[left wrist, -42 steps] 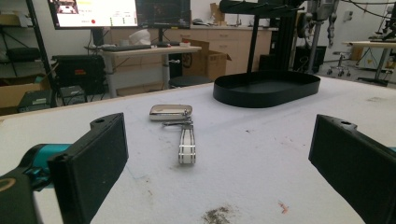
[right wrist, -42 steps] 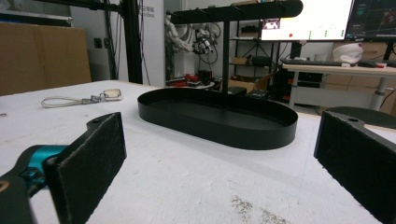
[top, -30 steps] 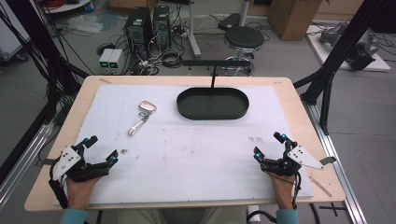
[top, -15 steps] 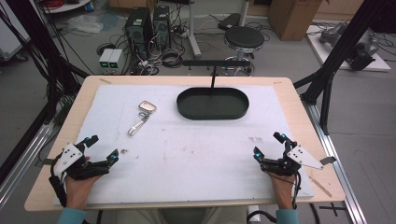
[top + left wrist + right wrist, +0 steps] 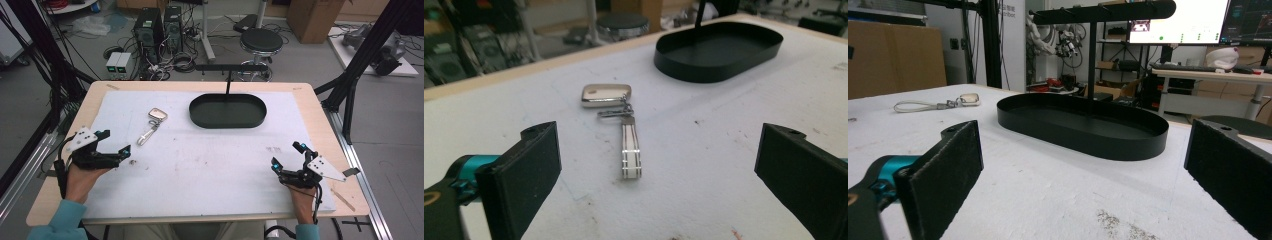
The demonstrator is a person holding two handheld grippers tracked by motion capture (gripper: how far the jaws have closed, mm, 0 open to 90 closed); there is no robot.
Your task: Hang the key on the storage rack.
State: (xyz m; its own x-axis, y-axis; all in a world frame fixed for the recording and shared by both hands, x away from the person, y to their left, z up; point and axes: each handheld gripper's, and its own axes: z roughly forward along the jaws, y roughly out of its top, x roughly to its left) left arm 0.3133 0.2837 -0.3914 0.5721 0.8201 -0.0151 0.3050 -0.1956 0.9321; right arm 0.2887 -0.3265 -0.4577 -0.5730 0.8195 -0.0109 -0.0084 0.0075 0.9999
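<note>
Key fob with strap (image 5: 151, 125) flat on the white mat (image 5: 210, 165), left of the black oval tray (image 5: 227, 111) and apart from it, fob end toward the far edge, strap end toward the person's side. Left gripper (image 5: 114, 146) nearest, just short of the strap end, jaws spread wide with the fob lying between them in the left gripper view (image 5: 616, 125), touching nothing. Right gripper (image 5: 287, 156) well apart at the near right of the wooden table (image 5: 320, 115), jaws likewise spread, facing the tray (image 5: 1083, 125).

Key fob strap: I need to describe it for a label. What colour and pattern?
Cream strap with thin dark lengthwise stripes, clearest in the left gripper view.
</note>
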